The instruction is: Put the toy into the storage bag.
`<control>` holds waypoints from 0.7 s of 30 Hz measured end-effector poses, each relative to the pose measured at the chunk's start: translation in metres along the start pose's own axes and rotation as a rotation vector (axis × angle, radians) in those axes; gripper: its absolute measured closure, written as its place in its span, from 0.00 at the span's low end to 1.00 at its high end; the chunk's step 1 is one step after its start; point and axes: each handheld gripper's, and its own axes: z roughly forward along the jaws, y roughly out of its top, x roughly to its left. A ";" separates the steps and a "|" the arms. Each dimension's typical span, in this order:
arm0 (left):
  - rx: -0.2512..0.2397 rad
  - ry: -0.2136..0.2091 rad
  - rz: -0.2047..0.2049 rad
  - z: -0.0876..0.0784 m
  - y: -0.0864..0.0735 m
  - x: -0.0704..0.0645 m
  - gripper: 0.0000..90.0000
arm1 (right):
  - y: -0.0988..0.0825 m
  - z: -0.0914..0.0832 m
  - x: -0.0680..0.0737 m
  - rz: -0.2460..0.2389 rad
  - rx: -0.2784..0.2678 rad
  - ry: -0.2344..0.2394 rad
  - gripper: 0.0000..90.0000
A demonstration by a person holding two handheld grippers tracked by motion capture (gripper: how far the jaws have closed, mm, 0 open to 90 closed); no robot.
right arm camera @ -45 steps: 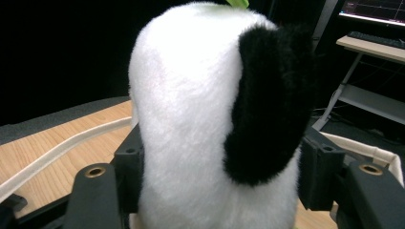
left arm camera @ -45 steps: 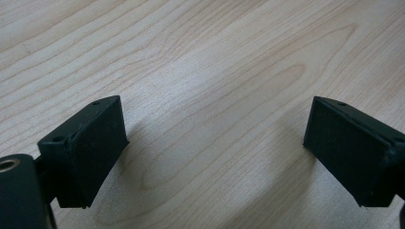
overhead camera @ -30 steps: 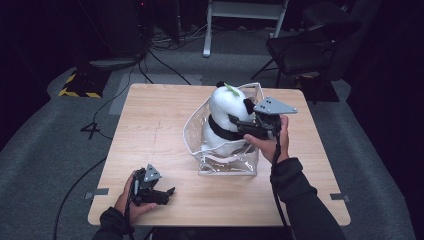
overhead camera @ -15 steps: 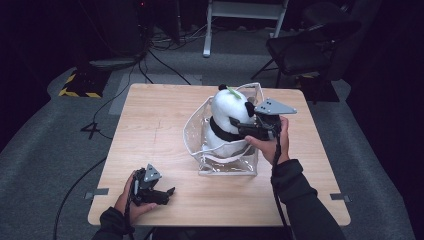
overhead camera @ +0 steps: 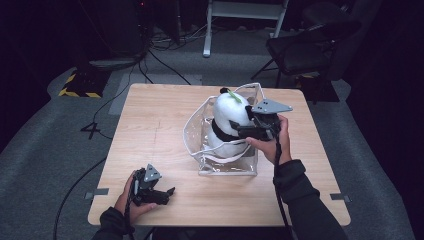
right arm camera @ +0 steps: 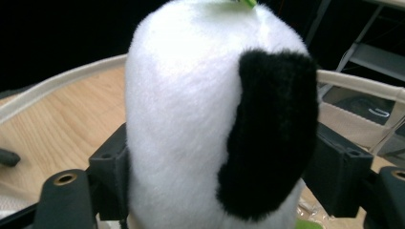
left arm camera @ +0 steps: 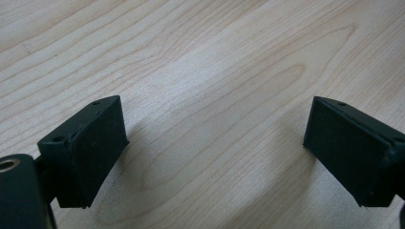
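I'm lifting the panda plush (overhead camera: 231, 116) a bit higher out of the clear bag (overhead camera: 227, 160) mid-table with my right gripper (overhead camera: 246, 131) clamped round its middle, so it's nearly free, while my left gripper (overhead camera: 159, 192) is idling wide apart near the table's (overhead camera: 150, 125) front left corner.

On the table (overhead camera: 150, 130), the plush toy (overhead camera: 229, 120) stands in the bag (overhead camera: 227, 165), right of centre.
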 end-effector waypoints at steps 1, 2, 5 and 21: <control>0.000 0.000 0.000 0.000 0.000 0.000 0.08 | 0.000 0.001 0.000 -0.001 0.004 0.000 0.24; 0.001 0.000 0.003 0.000 0.000 0.000 0.08 | 0.000 0.001 0.001 -0.002 0.007 0.000 0.24; 0.000 0.001 0.003 0.000 0.000 0.000 0.08 | 0.000 0.001 0.002 -0.008 0.010 -0.003 0.23; 0.001 0.001 0.004 0.000 0.000 0.000 0.08 | 0.000 0.006 0.006 -0.026 0.052 -0.024 0.17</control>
